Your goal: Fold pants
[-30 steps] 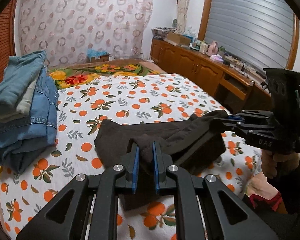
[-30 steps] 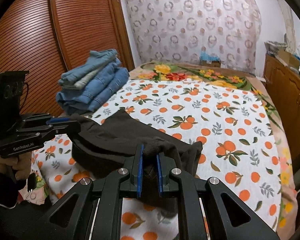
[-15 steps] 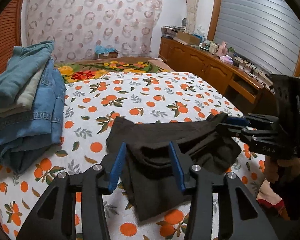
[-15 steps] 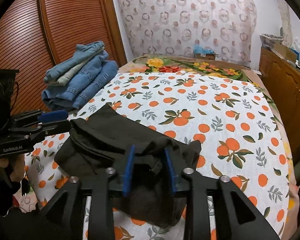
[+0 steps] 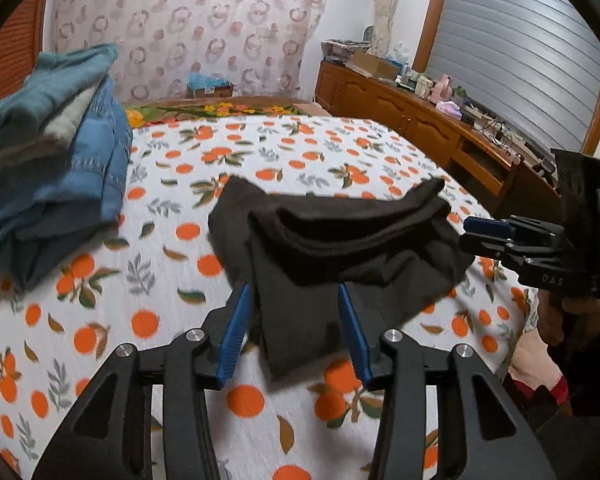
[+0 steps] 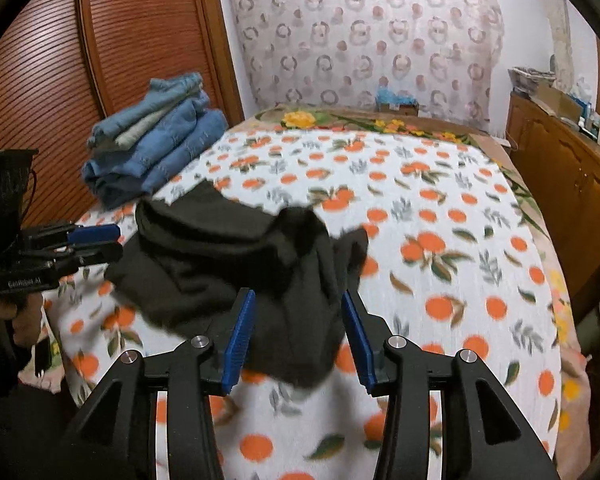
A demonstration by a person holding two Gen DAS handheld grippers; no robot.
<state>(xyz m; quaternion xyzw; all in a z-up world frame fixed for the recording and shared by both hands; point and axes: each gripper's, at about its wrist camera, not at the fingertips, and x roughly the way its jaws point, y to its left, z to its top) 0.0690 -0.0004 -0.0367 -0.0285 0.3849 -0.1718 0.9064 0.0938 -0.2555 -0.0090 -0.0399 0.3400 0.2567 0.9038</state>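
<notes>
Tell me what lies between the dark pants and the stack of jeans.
Only bare orange-print bedspread; in the left wrist view nothing sits between the dark pants and the stack of jeans.

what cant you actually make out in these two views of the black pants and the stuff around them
- Black pants: motion blur and bunched layers hide how neat the fold is, in both views.
- Stack of folded jeans: left wrist view's left edge cuts it off; blurred.
- Small items on the wooden dresser: too small to identify.
- Left tool and right tool: both open, but contact with the cloth is unclear.

Folded jeans point(image 5: 56, 168) lie stacked on the orange-print bedspread point(image 5: 308, 148), a wooden cabinet point(image 5: 404, 124) alongside.
</notes>
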